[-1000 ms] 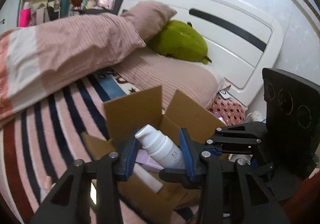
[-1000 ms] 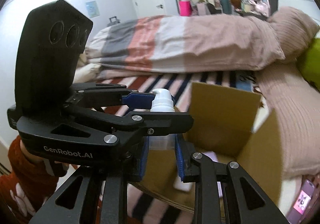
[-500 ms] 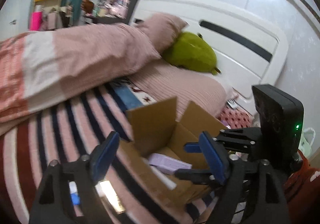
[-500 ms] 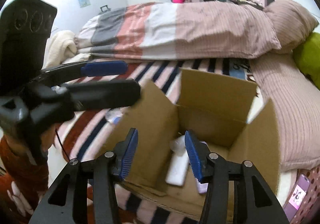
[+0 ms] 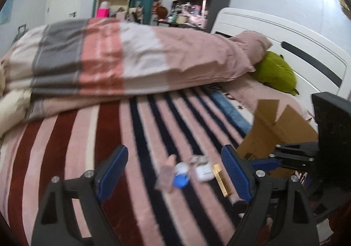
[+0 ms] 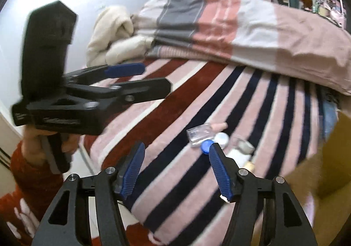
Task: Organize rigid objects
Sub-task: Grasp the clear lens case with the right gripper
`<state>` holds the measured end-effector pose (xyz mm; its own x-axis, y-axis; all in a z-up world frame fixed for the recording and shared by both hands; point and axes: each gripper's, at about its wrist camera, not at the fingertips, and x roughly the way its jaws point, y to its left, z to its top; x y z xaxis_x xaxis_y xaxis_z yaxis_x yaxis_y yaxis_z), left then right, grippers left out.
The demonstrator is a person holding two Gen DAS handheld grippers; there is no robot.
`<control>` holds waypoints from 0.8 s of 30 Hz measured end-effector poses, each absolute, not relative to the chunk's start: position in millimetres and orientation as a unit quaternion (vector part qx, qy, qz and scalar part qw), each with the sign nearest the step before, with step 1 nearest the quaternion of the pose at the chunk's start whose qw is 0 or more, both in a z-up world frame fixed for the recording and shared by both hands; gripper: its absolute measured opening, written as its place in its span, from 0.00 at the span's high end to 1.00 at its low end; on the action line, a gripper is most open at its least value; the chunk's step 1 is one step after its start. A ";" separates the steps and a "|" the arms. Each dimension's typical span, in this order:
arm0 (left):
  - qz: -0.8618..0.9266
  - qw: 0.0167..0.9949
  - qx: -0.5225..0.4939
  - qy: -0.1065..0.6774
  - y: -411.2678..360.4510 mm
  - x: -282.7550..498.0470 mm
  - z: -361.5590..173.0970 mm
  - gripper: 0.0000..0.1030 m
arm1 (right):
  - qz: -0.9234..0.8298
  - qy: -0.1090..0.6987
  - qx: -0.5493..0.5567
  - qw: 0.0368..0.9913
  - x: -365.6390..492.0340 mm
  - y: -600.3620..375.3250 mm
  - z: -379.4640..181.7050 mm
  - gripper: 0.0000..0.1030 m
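Small items lie on the striped blanket: a blue-lidded round case (image 5: 181, 177) (image 6: 207, 146), a clear flat bottle with a pink cap (image 6: 200, 132) (image 5: 167, 174), a white case (image 5: 204, 172) (image 6: 235, 155) and a gold tube (image 5: 221, 177). The open cardboard box (image 5: 276, 129) (image 6: 329, 169) stands to their right. My left gripper (image 5: 174, 175) is open and empty, hovering just before the items. My right gripper (image 6: 175, 171) is open and empty, left of them. The left gripper also shows in the right wrist view (image 6: 131, 79).
A folded striped duvet (image 5: 131, 59) lies across the far side of the bed. A green plush (image 5: 274, 72) and pillow rest by the white headboard (image 5: 296, 42). The bed's edge (image 6: 92, 158) is at the lower left in the right wrist view.
Both grippers let go of the white pump bottle over the box, opened, and swung left away from the box toward the loose items on the blanket.
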<state>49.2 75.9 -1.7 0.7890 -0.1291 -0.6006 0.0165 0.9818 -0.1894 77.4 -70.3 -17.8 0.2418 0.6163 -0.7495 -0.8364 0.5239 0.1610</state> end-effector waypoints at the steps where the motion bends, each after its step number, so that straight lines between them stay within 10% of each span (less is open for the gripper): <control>1: -0.036 0.941 -0.092 0.324 84.0 46.1 -7.4 0.18 | 0.467 0.400 -0.144 0.775 79.6 -61.8 -26.2 0.37; 18: -0.014 0.926 -0.136 0.351 142.7 35.1 -69.6 0.18 | 0.416 0.416 -0.227 0.776 142.6 9.0 -134.5 0.29; 24: -0.020 0.926 -0.138 0.352 139.5 37.2 -69.1 0.18 | 0.417 0.395 -0.268 0.774 134.5 12.6 -133.9 0.45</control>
<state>37.2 139.5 -69.1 0.7519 -0.1345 -0.6454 -0.0589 0.9613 -0.2690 134.5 12.6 -133.9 0.3406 0.4335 -0.8343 -0.8569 0.5082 -0.0858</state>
